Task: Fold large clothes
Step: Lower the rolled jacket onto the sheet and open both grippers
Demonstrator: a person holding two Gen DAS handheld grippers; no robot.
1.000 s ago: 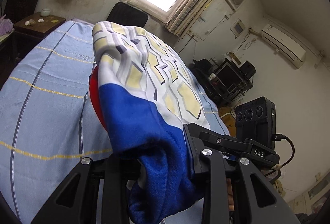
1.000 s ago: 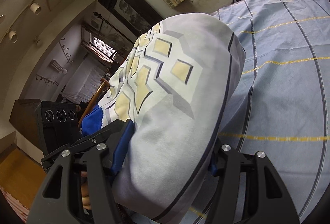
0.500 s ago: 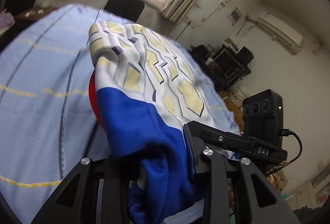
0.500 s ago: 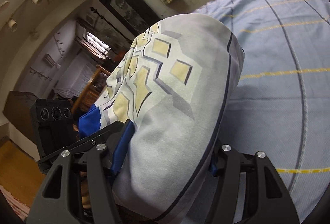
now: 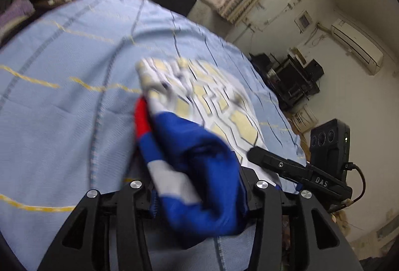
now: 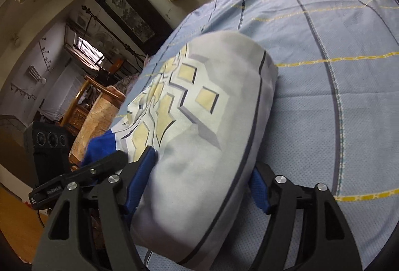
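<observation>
On the bed (image 5: 62,121), under a blue sheet (image 6: 336,71) lined in yellow: folded shirt (image 6: 212,133), white with yellow patches, blue and red at its left end. Left gripper (image 5: 199,198) opening, blue cloth bunched between its fingers. Right gripper (image 6: 199,186) opening too, white fold between, blue fingers (image 6: 139,183) beside it.

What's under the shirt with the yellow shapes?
The shirt lies on a blue striped bedsheet. A red and blue part peeks out beneath it. The rest underneath is covered.
</observation>
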